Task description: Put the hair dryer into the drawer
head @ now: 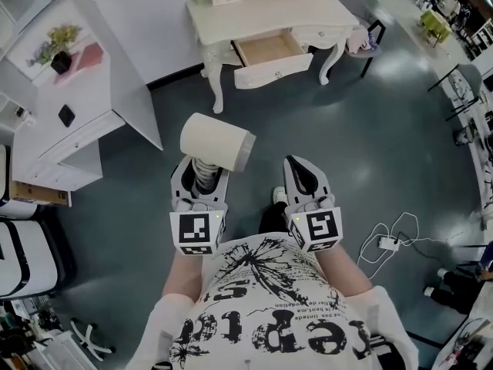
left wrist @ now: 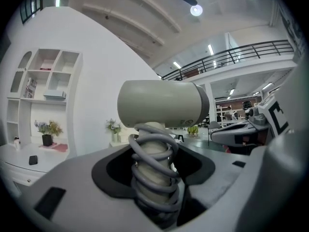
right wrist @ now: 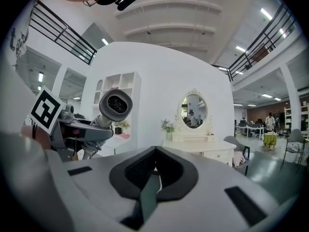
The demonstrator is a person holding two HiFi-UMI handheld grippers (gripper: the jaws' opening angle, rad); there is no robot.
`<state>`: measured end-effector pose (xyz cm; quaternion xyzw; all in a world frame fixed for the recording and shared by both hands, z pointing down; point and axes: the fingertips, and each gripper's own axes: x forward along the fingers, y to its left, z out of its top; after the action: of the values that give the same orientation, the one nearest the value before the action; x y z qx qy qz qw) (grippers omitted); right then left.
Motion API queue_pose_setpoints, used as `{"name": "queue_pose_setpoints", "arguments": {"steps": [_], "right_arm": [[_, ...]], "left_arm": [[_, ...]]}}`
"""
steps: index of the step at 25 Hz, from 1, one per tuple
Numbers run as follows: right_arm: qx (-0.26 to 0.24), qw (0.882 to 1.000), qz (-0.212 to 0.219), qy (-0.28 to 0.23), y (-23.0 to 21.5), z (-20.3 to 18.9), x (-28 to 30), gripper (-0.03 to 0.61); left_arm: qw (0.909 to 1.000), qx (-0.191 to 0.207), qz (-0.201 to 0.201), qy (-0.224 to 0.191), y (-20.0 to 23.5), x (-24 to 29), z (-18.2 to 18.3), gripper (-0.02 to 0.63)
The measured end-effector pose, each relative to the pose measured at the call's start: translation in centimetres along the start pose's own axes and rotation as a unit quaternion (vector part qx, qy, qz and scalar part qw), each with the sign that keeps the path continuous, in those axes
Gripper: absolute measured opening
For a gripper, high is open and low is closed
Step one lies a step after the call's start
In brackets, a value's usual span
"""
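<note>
A: Where is the hair dryer (head: 216,142)?
B: In the air, carried by the left gripper (head: 202,177). The jaws are clamped on the handle, which has the grey cord (left wrist: 153,175) coiled round it. The cream barrel sits crosswise above the fingertips.
A: And the other one?
B: The right gripper (head: 305,179) is pressed together on nothing — its own view shows the pads meeting with no object between them. It hangs just beside the left one, over the dark floor (head: 370,145).
A: Which way is the drawer (head: 268,50)?
B: Ahead of the dryer and a little to the right, well apart from it. It stands pulled out of the white dressing table (head: 262,18), and it looks bare inside as far as the head view shows.
A: So what does the coming move turn on?
B: The barrel's long axis, I'd say. It runs left to right, roughly along the drawer's width, with the grilled end toward the right gripper. The handle points back along the left jaws, so the dryer would likely need tipping forward and laying flat to fit — and the left side is the one to do it, since it holds the load.
</note>
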<state>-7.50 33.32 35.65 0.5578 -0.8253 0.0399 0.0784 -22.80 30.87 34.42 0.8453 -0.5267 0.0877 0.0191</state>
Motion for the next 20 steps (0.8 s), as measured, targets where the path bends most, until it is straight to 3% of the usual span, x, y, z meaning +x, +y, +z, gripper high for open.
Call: {"name": "queue_pose_setpoints", "arguments": {"steps": [14, 20], "right_arm": [[-0.009, 0.998, 0.052, -0.013, -18.1, 2.8, 11.6, 0.017], [-0.007, 0.998, 0.066, -0.015, -23.5, 2.9, 14.9, 0.017]], "left_arm": [[0.9984, -0.007, 0.056, 0.004, -3.4, 18.4, 4.0, 0.252], [0.9974, -0.008, 0.071, 0.009, -4.4, 24.1, 4.5, 0.253]]}}
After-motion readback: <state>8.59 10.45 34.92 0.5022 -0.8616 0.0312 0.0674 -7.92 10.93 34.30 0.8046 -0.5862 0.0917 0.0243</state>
